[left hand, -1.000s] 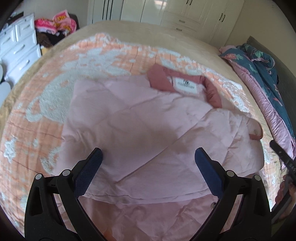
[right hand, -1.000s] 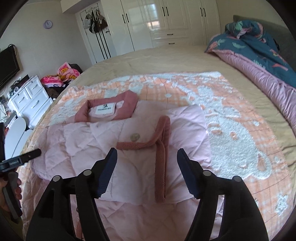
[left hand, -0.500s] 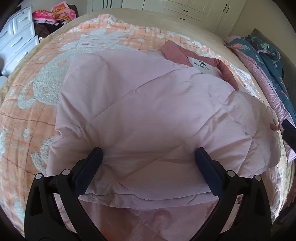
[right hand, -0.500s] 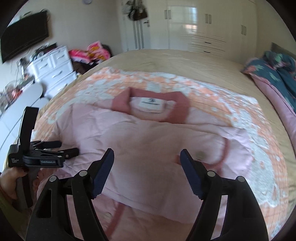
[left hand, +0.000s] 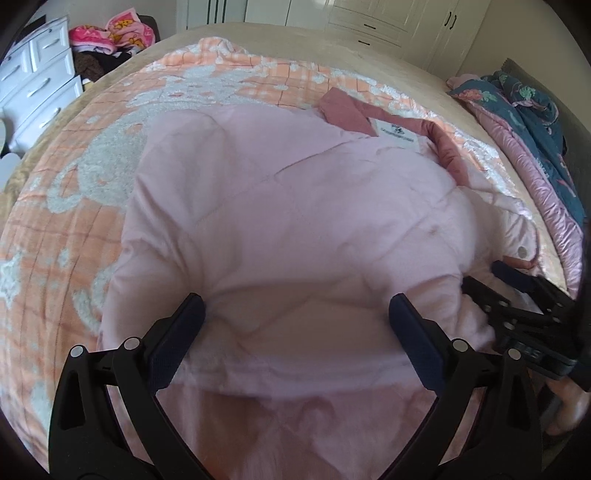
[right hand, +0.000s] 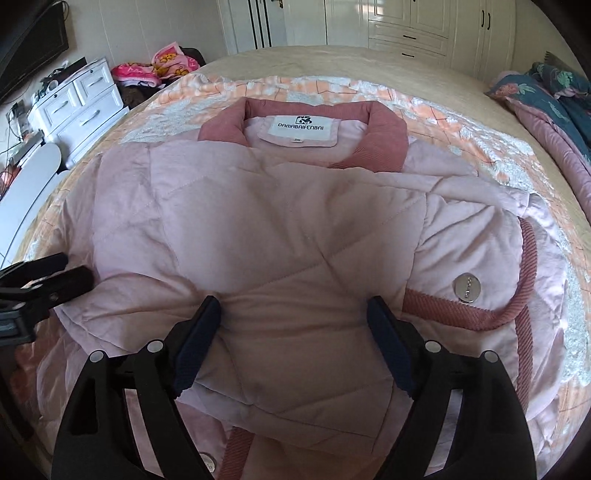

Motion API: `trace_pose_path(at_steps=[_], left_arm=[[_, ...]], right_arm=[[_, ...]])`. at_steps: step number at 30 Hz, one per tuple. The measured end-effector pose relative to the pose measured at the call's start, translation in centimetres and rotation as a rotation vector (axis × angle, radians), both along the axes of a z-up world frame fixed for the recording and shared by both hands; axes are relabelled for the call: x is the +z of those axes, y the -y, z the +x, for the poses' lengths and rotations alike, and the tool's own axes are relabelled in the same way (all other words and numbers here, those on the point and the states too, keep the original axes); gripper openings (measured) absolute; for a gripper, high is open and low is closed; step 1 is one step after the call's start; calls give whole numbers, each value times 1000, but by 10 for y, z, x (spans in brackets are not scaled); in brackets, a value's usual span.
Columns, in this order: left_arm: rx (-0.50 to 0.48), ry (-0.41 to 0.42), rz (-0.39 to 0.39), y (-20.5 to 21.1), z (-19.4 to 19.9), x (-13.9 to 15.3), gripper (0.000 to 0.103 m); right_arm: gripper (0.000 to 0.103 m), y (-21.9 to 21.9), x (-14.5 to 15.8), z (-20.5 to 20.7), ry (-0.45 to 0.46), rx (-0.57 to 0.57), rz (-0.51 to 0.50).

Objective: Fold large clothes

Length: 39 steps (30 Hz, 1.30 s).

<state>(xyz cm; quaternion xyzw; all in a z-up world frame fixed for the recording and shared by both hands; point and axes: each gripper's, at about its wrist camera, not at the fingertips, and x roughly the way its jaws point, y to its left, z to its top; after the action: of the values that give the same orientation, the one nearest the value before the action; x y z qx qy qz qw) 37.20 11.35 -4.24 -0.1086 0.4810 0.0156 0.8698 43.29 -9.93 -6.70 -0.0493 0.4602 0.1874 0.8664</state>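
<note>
Item: pink quilted jacket (right hand: 280,236), lying partly folded on the orange-and-white patterned blanket (left hand: 74,206) of the bed (right hand: 354,62), its dusty-rose collar (right hand: 384,129) and white brand label (right hand: 299,127) pointing toward the far wardrobes (right hand: 424,26). One side panel is lying doubled across the body; a rose-trimmed edge with a silver snap (right hand: 467,288) is showing at the right.

Right tool (right hand: 295,339): jaws have just been opening and are now standing wide, straddling the near puffed fold without gripping it.

Left tool (left hand: 295,325): jaws likewise spread wide over the padded bulk, pinching nothing.

Risks, as judged:
- The padding is looking springy; with both tools released, the doubled panel is likely to be creeping back open.
- A wide jaw closing here may be catching only the top layer, dragging it off the layers beneath.
- The two tools are working close together and could be knocking into each other.
- The snap and ribbed trim may be snagging a finger.

Hidden or unclear:
- The near hem is running out of frame behind the tool bodies.
- The sleeves are lying somewhere under the folds; which bulge is a sleeve cannot be told.
- The left-wrist view is blurring the fabric, so seams are hard to read.
- The holding hand (left hand: 569,410) is showing only as a sliver at the right edge.

Surroundings: white drawer unit (right hand: 81,107), floral quilt (right hand: 554,99) far right.
</note>
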Motion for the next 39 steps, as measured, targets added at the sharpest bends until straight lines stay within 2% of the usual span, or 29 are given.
trace_pose_path(at_steps=[7, 11, 12, 13, 16, 21, 39], left_arm=[[21, 37, -30, 0, -23, 19, 94], [28, 47, -53, -1, -33, 25, 94], [34, 49, -55, -2, -35, 26, 94], [40, 51, -55, -3, -36, 27, 94], [52, 60, -75, -6, -44, 32, 94], [60, 74, -63, -5, -56, 43, 94], [64, 159, -62, 0, -95, 91, 94]], right_arm=[[83, 8, 11, -18, -7, -29, 33], [89, 16, 21, -29, -14, -42, 70], [96, 18, 24, -33, -18, -52, 76], [98, 21, 26, -35, -29, -66, 80], [98, 29, 33, -42, -56, -89, 141], [98, 37, 52, -61, -32, -101, 188], [98, 75, 120, -112, 84, -130, 263]])
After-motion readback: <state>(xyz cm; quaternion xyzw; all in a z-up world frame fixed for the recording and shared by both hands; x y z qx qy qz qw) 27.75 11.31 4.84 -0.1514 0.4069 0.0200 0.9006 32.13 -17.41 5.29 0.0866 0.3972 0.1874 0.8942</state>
